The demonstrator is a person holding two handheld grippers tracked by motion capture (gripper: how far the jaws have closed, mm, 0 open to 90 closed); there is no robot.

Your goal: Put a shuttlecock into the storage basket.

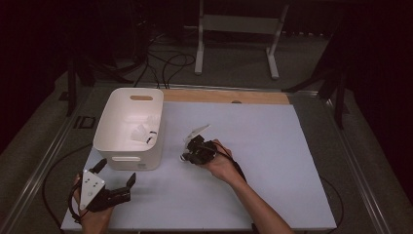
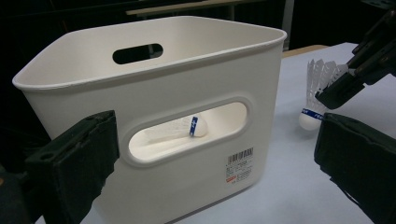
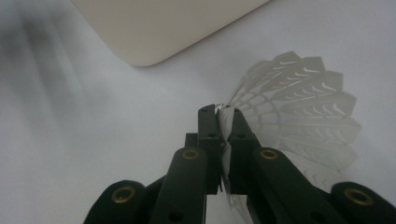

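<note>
- The work in hand looks like gathering shuttlecocks into the white bin (image 1: 127,127), which stands on the left part of the pale blue table (image 1: 272,165), and it seems partly done
- At least 2 white shuttlecocks already lie inside the bin (image 1: 143,132); through the handle slot in the left gripper view, 1 of them shows with its cork tip and blue band (image 2: 194,127)
- 1 shuttlecock (image 3: 299,107) is outside the bin, just right of it, pinched by its feather skirt in the right gripper (image 1: 195,148); in the left gripper view its cork hangs low, close to the table (image 2: 312,116)
- What I judge is left: lift this shuttlecock over the rim and let it go inside; no other loose shuttlecock lies on the table
- The right gripper's jaws are nearly together, clamped on a thin edge of feather, as its own view shows
- The right forearm comes in from the bottom edge and angles up and left, with the gripper pointing toward the bin
- The left gripper (image 1: 114,178) rests at the table's near left corner, jaws spread wide with nothing between them, aimed at the bin's near wall
</note>
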